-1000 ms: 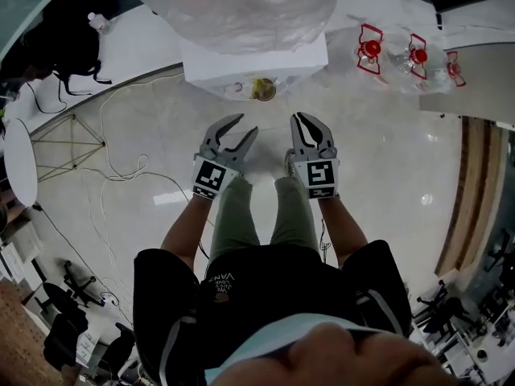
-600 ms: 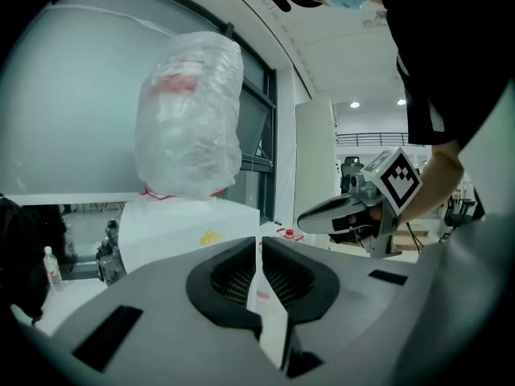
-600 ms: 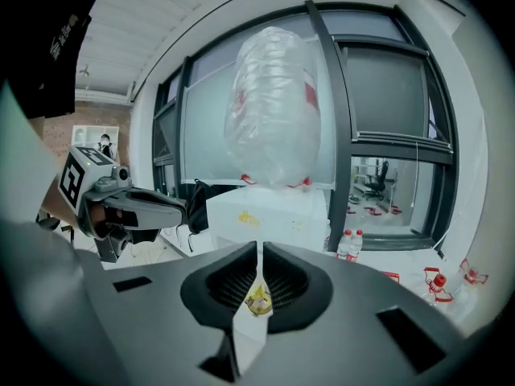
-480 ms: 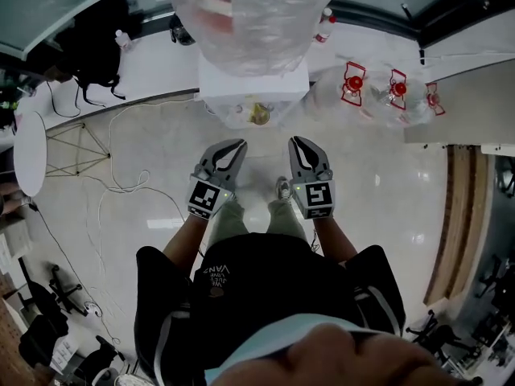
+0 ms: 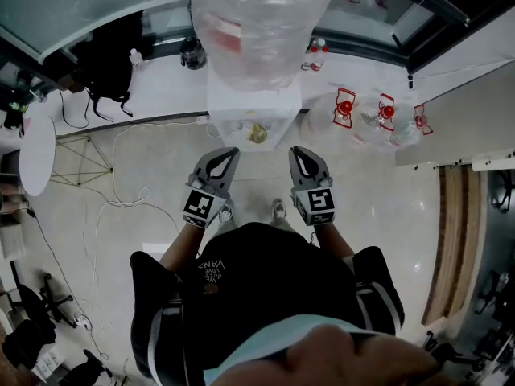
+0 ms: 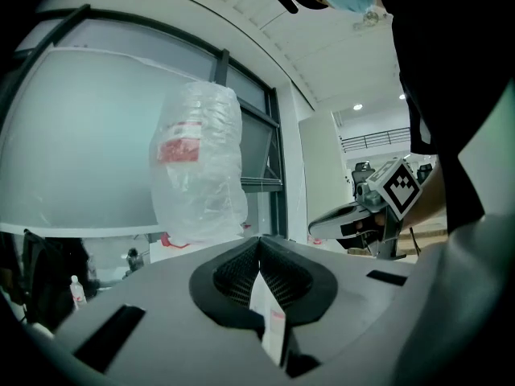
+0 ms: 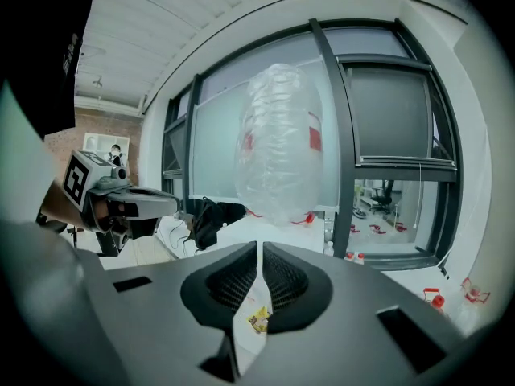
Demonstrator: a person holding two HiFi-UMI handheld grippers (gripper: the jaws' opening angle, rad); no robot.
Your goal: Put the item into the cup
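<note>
I stand facing a white water dispenser (image 5: 253, 107) with a big clear bottle (image 5: 261, 22) on top. A small yellow object (image 5: 257, 133) sits on its front shelf; I cannot tell what it is, and no cup is clear to me. My left gripper (image 5: 226, 154) and right gripper (image 5: 300, 153) are held side by side in front of the body, short of the dispenser. Both are shut with nothing between the jaws. In the right gripper view the yellow object (image 7: 259, 318) shows through the thin slit below the jaws (image 7: 260, 248). The left gripper (image 6: 259, 244) points at the bottle (image 6: 201, 163).
Several empty water bottles with red handles (image 5: 378, 115) lie on the floor to the right. Cables (image 5: 121, 175) trail over the pale floor at the left, near a black bag (image 5: 109, 63) and a round white table (image 5: 36, 147). Windows run behind the dispenser.
The left gripper's jaws have closed from wide open. Both grippers have drawn back toward the body, and the dispenser now looks farther away.
</note>
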